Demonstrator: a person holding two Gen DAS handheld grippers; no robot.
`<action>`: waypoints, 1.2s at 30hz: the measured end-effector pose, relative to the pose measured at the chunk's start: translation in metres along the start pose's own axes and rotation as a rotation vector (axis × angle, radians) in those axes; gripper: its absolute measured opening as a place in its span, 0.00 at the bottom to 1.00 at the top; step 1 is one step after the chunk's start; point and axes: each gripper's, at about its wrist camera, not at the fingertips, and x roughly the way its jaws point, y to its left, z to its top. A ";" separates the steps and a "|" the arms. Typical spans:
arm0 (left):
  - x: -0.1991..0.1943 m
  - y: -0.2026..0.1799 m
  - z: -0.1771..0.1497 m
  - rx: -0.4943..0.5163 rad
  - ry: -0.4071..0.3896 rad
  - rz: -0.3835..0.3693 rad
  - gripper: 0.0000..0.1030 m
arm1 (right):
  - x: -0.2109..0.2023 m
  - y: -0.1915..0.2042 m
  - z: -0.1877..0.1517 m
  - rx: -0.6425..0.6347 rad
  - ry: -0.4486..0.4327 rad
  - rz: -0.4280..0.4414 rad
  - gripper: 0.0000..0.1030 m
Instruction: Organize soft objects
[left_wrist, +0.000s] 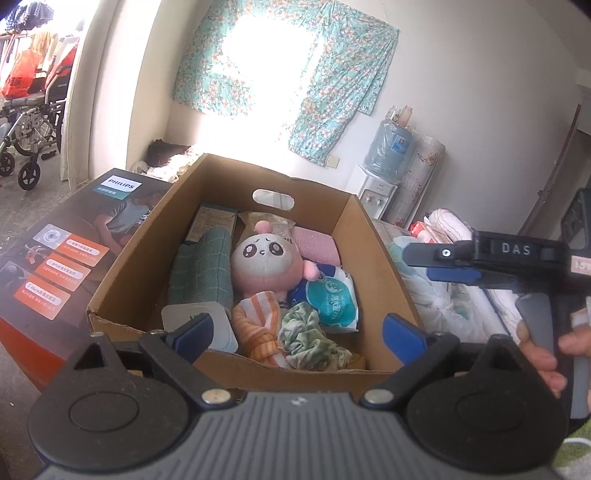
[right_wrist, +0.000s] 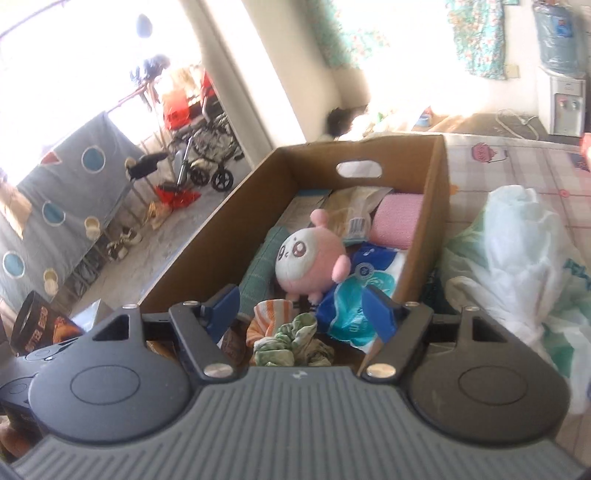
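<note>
An open cardboard box holds soft things: a pink and white plush toy, a teal folded cloth, a pink cloth, an orange striped cloth, a green crumpled cloth and a blue and white packet. My left gripper is open and empty above the box's near edge. My right gripper is open and empty over the box's near end; it also shows in the left wrist view.
A Philips carton lies left of the box. White plastic bags sit right of it on a patterned mat. A water dispenser stands by the back wall. A wheelchair is far left.
</note>
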 end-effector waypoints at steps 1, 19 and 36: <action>-0.001 -0.005 0.000 0.004 -0.008 0.019 1.00 | -0.013 -0.003 -0.006 0.016 -0.034 -0.026 0.78; 0.008 -0.077 -0.024 0.151 0.056 0.312 1.00 | -0.108 -0.026 -0.121 0.083 -0.119 -0.400 0.99; 0.013 -0.076 -0.035 0.065 0.233 0.333 1.00 | -0.078 0.004 -0.115 0.002 -0.007 -0.448 0.99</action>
